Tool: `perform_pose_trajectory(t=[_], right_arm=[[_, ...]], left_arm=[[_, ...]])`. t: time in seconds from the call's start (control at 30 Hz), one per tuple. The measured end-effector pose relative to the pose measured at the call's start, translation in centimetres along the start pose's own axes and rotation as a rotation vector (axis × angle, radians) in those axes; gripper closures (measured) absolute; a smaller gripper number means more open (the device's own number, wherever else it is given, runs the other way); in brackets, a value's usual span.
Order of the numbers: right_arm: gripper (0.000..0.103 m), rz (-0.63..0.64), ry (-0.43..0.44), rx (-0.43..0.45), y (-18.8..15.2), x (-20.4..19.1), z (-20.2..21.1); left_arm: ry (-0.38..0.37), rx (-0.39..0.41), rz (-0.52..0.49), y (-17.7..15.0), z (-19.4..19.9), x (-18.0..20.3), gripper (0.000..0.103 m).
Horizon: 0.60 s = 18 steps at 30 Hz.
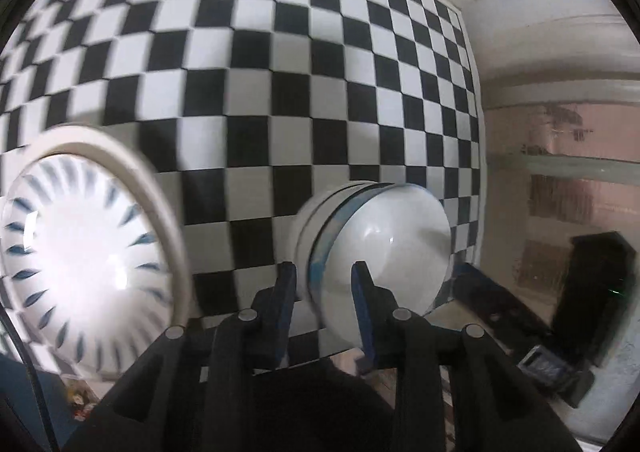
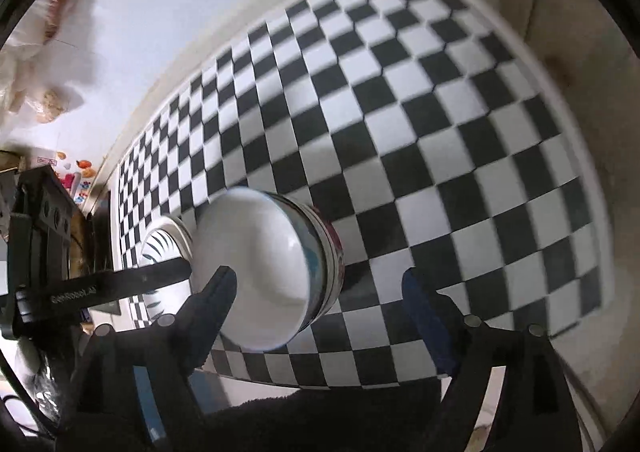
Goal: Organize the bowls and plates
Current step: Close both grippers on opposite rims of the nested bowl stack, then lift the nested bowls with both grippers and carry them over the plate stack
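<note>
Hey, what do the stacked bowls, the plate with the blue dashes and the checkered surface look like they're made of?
Stacked bowls: likely glazed ceramic; white, glossy, with sharp light glints and a blue band outside.
Plate with blue dashes: likely glazed ceramic too; bright reflections, thick cream rim.
Checkered surface: unclear, perhaps a printed mat or board; flat, matte black and white squares with no glare.

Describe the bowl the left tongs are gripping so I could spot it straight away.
Start from the black-and-white checkered cloth covering the table. Two sets of dishes sit on it: a wide plate holding a leaf-patterned bowl, and a small stack of bowls. Yours is the stack's top bowl, plain white inside with a blue outer band.
</note>
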State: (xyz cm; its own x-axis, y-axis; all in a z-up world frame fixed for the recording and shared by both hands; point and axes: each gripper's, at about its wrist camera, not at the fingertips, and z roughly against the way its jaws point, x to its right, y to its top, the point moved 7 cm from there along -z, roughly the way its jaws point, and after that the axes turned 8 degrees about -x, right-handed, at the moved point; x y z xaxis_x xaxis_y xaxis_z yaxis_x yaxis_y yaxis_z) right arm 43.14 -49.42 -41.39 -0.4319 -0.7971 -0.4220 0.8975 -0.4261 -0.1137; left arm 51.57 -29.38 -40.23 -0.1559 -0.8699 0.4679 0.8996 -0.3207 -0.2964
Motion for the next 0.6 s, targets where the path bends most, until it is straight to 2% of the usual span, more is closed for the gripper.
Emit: perform_pose_trajectory(t=[0.07,0.23,0.43,0.6], right_arm=[[0.016,-0.008,0.015,-0.024,0.3,0.2,-1.4],[0.016,-0.013,0.040,-0.092,0.7,0.6,-4.7],[0.016,-0.016,0.055,-0.157,1.0,0.2,-7.7],[0.016,-0.036,0.055,-0.206,1.1,0.5,-10.0]], left_arm=[[-0.009,-0.038,0.001,0.5,-1.3,0.1,0.076],[0.015,-0.049,-0.003,1.6,-2.5,0.2,0.074],[0.098,-0.080,-0.041,2.6,-3.7,0.9,0.074],[0.120,-0.114,-0.046,3.5,-5.4,0.4,0.074]])
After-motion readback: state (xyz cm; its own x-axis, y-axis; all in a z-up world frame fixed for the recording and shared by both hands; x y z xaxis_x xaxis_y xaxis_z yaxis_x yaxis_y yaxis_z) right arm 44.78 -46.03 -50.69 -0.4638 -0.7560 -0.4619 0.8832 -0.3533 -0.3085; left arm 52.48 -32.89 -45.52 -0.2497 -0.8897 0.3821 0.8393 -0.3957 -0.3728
